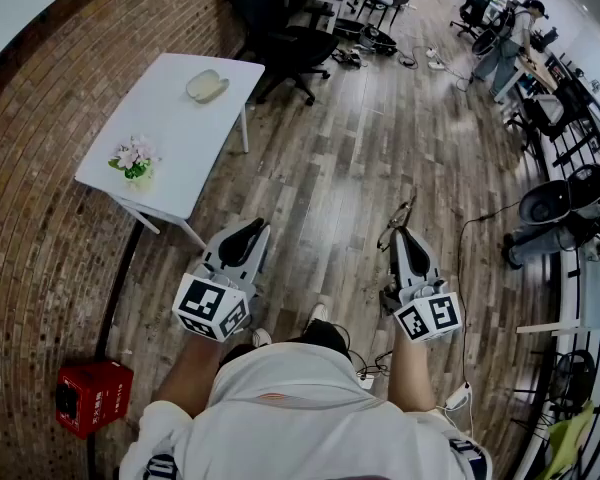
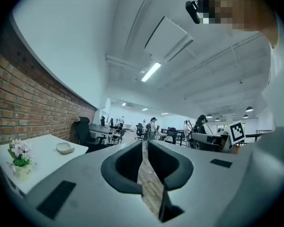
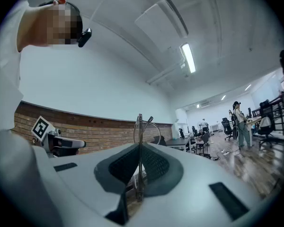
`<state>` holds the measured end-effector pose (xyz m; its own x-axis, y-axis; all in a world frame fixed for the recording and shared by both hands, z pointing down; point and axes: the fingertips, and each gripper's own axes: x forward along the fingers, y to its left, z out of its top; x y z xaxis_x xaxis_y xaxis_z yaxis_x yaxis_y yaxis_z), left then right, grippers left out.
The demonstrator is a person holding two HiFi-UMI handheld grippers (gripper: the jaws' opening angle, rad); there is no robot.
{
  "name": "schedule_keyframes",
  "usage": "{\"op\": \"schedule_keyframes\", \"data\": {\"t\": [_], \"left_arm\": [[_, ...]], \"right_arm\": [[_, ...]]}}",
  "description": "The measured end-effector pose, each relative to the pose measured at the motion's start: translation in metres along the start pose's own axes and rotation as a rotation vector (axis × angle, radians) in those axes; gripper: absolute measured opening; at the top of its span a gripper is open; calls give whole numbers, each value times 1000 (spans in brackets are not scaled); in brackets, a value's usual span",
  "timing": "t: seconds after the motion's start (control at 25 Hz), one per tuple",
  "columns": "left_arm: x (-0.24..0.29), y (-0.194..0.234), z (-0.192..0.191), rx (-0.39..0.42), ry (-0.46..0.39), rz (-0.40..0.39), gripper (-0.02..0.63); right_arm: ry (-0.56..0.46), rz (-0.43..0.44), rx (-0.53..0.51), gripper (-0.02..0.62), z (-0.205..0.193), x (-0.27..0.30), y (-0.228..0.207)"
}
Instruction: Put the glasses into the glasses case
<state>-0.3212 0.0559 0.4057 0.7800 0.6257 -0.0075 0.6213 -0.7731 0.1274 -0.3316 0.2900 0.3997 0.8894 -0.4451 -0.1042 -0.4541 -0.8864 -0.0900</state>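
Observation:
I stand on the wood floor, well back from the white table (image 1: 175,138). The beige oval glasses case (image 1: 207,85) lies shut on the table's far end; in the left gripper view the case (image 2: 65,148) shows small at the left. My right gripper (image 1: 400,234) is shut on the thin-framed glasses (image 1: 397,216), which stick out ahead of its jaws. In the right gripper view the glasses (image 3: 141,126) stand edge-on between the pads of that gripper (image 3: 139,148). My left gripper (image 1: 250,228) points level, shut with nothing in it; seen close, the left gripper (image 2: 143,143) has its tips meeting.
A small pot of pink flowers (image 1: 133,158) stands on the table's near end. A red box (image 1: 93,396) sits on the floor by the brick wall. A black office chair (image 1: 280,28) stands beyond the table. Desks, cables and people (image 1: 505,38) fill the far right.

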Motion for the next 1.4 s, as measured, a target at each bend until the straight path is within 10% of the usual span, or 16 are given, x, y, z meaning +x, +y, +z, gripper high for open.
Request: {"op": "schedule_keyframes", "data": {"t": [0.72, 1.4], "left_arm": [[24, -7, -14, -21, 19, 11, 44], [136, 15, 7, 8, -18, 235, 44]], "right_arm": [[35, 24, -5, 64, -6, 6, -25], [-7, 276, 61, 65, 12, 123, -140]]}}
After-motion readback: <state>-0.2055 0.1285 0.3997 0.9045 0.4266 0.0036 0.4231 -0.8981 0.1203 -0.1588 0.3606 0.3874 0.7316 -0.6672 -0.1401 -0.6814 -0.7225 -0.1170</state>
